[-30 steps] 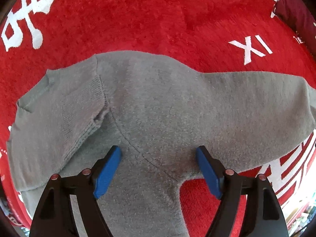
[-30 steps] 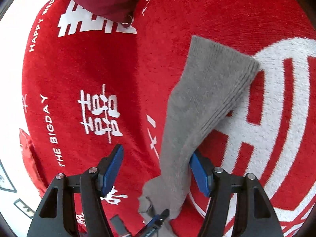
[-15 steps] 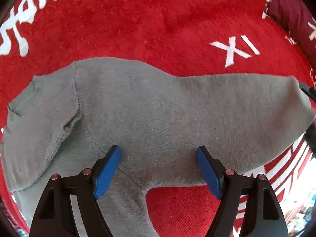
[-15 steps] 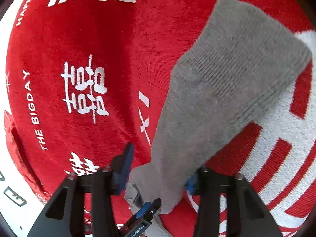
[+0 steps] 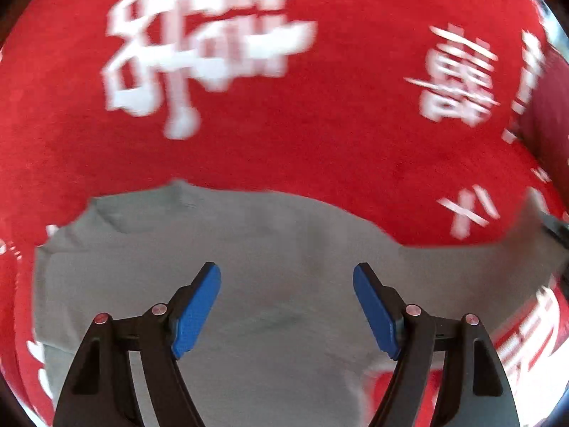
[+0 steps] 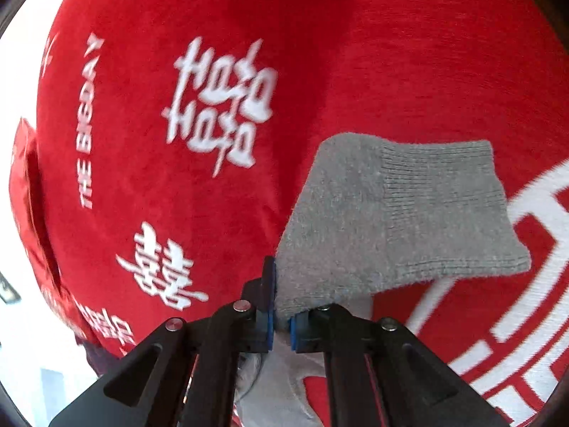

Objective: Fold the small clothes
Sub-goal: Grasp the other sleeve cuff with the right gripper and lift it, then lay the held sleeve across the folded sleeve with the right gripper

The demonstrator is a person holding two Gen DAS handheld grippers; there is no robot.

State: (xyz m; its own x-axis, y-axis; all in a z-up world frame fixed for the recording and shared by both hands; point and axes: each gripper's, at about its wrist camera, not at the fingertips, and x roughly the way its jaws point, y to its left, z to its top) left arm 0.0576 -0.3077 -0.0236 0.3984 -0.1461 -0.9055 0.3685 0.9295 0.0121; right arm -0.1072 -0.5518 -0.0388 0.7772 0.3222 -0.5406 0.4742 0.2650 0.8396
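**A sleeve is pinched and ready to fold in**

A big red blanket (image 5: 320, 149) with white letters and signs covers the whole work place. It is soft and fuzzy. The left view is blurry.

On the blanket lies a small gray sweater (image 5: 270, 284). Its body is spread flat under the left claw. Its neck hole is up and to the left in that view. One sleeve (image 6: 398, 213) reaches out to the side, and its ribbed cuff end sticks out past the right claw, lifted a bit off the blanket.

A dark red cloth (image 5: 547, 114) sits at the far right edge of the left view. It is well apart from the sweater.

The left claw (image 5: 287, 306) is wide open. It holds nothing. It hangs over the middle of the sweater's body, and I cannot tell if its blue pads (image 5: 197, 309) touch the cloth.

The right claw (image 6: 281, 315) is squeezed tight on the sleeve, a little way back from the cuff. The gray knit bunches up between the two pads.

I think the step now is folding this sleeve in over the body. Next, the right claw should carry the sleeve across and lay it flat on the gray body, then let go. The left claw could press down on the body so the sweater does not slide on the fuzzy blanket.
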